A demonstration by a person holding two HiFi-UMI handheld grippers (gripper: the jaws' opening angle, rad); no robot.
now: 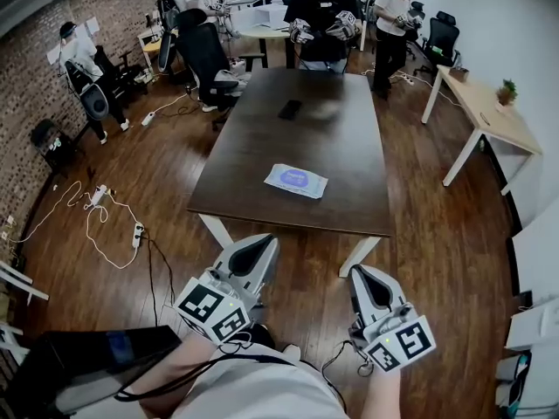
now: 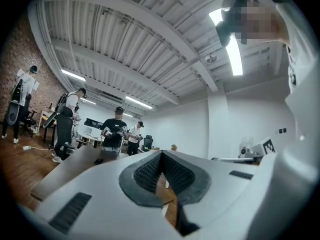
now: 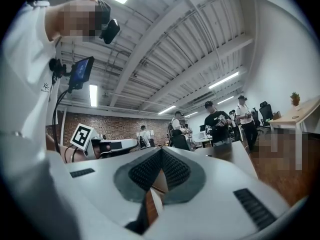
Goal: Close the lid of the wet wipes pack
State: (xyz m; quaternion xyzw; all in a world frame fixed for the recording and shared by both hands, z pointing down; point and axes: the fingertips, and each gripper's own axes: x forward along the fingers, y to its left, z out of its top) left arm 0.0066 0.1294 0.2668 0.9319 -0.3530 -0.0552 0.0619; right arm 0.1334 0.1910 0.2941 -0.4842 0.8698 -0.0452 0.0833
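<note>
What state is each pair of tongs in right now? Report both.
Left tongs: closed, holding nothing.
Right tongs: closed, holding nothing.

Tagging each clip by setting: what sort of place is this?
Probably an open-plan office or lab: a brick wall, an office chair, a light desk and a long table on wood flooring.

1. This was an open-plan office: a long dark table point(image 1: 262, 151) stood just ahead of the jaws of the left gripper point(image 1: 255, 253) and right gripper point(image 1: 370, 285).
2. Beyond the table were office chairs point(image 1: 203, 55), desks and standing people.
3. Right of the jaws stood a pale desk point(image 1: 489, 116) with a plant point(image 1: 507, 90); to the left were a brick wall point(image 1: 26, 94) and cables point(image 1: 105, 225).
4. Strip lights point(image 2: 232, 54) ran overhead.
</note>
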